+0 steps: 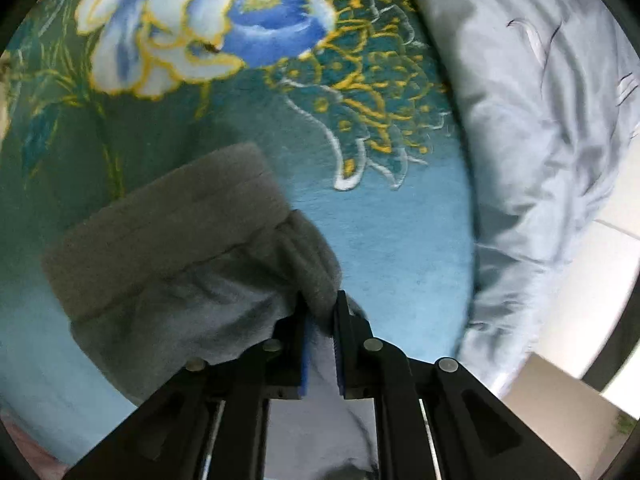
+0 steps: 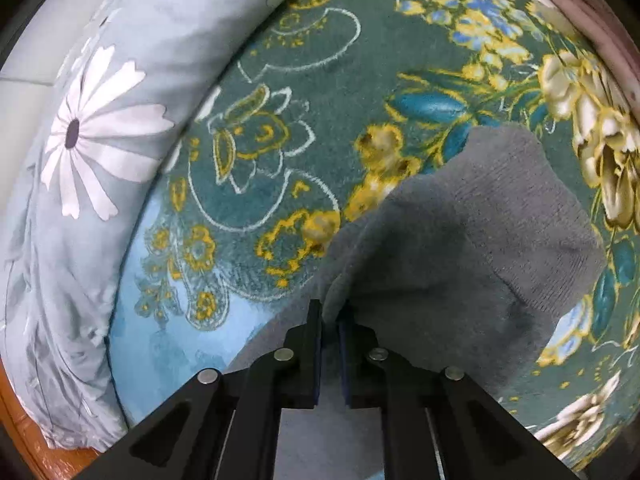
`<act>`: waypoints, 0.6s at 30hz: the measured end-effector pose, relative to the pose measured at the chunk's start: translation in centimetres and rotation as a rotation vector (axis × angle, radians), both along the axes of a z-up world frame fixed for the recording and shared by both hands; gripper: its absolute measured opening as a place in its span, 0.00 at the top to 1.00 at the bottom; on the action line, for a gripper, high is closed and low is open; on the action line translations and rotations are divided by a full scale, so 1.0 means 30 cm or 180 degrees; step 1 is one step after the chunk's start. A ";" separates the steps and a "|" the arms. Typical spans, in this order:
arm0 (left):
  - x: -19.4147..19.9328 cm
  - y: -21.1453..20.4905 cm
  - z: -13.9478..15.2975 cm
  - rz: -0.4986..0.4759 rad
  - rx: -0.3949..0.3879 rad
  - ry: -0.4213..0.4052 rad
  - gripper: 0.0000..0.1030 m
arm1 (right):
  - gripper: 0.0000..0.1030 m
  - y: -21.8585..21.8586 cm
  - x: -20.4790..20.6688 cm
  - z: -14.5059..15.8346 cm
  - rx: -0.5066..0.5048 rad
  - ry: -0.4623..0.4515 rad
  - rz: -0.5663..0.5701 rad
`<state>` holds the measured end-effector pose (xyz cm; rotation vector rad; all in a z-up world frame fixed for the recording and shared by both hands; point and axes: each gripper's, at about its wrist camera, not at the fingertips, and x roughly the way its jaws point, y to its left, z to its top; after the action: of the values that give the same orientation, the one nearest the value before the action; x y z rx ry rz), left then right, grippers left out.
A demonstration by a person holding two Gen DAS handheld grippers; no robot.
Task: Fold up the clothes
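Left gripper [image 1: 320, 308] is reaching forward and angled down over the bed, jaws pinching a bunched fold of the grey garment [image 1: 180, 264]. The cloth is hanging to the left of the fingers, and its thick ribbed band [image 1: 160, 216] is draping out toward the far left, just above the blanket. More grey fabric is running back between the jaws toward the camera.

Right gripper [image 2: 330, 312] is sitting in pretty much the same pose, pointing forward and down, jaws pressed onto a narrow pinch of the same grey garment [image 2: 480, 248]. From there the knit is spreading up and to the right in a wide, rounded flap that's lying over the blanket. Can't tell which part of the garment that flap is.

Underneath it all, a plush floral blanket [image 1: 304, 128] is covering the bed, teal and light blue with big white-blue flowers and yellow outlines. A pale blue quilt [image 1: 540, 140] with a daisy print is bunching along the blanket's edge, on the right in the left wrist view and on the left in the right wrist view. Beyond the quilt, a pale tiled floor [image 1: 600, 264] is showing. A mauve cloth [image 2: 592, 12] is peeking in at the far right of the right wrist view.
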<state>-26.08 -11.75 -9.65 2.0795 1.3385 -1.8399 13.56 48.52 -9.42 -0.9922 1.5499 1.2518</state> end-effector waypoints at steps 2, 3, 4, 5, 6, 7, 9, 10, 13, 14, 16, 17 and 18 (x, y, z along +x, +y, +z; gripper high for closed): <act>0.016 -0.027 0.048 -0.0076 0.0205 0.0212 0.68 | 0.52 -0.012 0.014 0.040 0.0124 0.0286 0.0049; 0.040 -0.060 0.088 -0.0094 0.0256 0.0383 0.58 | 0.45 -0.030 0.024 0.066 0.0190 0.0356 0.0093; 0.063 -0.093 0.128 -0.0112 0.0307 0.0554 0.51 | 0.45 -0.052 0.036 0.093 0.0255 0.0387 0.0141; 0.088 -0.127 0.164 -0.0125 0.0322 0.0709 0.48 | 0.45 -0.074 0.048 0.120 0.0321 0.0417 0.0190; 0.124 -0.169 0.183 -0.0120 0.0204 0.0804 0.41 | 0.45 -0.096 0.061 0.147 0.0386 0.0448 0.0238; 0.160 -0.208 0.192 -0.0119 0.0085 0.0864 0.37 | 0.44 -0.118 0.073 0.175 0.0451 0.0478 0.0287; 0.234 -0.263 0.145 -0.0138 -0.0151 0.0729 0.34 | 0.44 -0.179 0.115 0.219 0.0526 0.0493 0.0366; 0.271 -0.289 0.113 -0.0136 -0.0237 0.0639 0.34 | 0.44 -0.207 0.132 0.217 0.0502 0.0470 0.0374; 0.386 -0.321 -0.033 0.0165 -0.0052 0.0259 0.34 | 0.44 -0.288 0.177 0.188 0.0326 0.0409 0.0338; 0.399 -0.323 -0.064 0.0248 0.0025 0.0289 0.33 | 0.44 -0.311 0.193 0.177 0.0267 0.0392 0.0318; 0.405 -0.320 -0.101 0.0366 0.0009 0.0391 0.32 | 0.44 -0.350 0.220 0.162 0.0194 0.0348 0.0272; 0.404 -0.319 -0.112 0.0425 -0.0026 0.0440 0.31 | 0.44 -0.363 0.233 0.161 0.0175 0.0331 0.0259; 0.398 -0.318 -0.114 0.0466 -0.0022 0.0477 0.30 | 0.44 -0.372 0.245 0.160 0.0159 0.0316 0.0252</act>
<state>-14.13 -21.30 -13.07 1.8173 1.4715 -1.9673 20.91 37.34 -4.63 -0.9803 1.5600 1.4071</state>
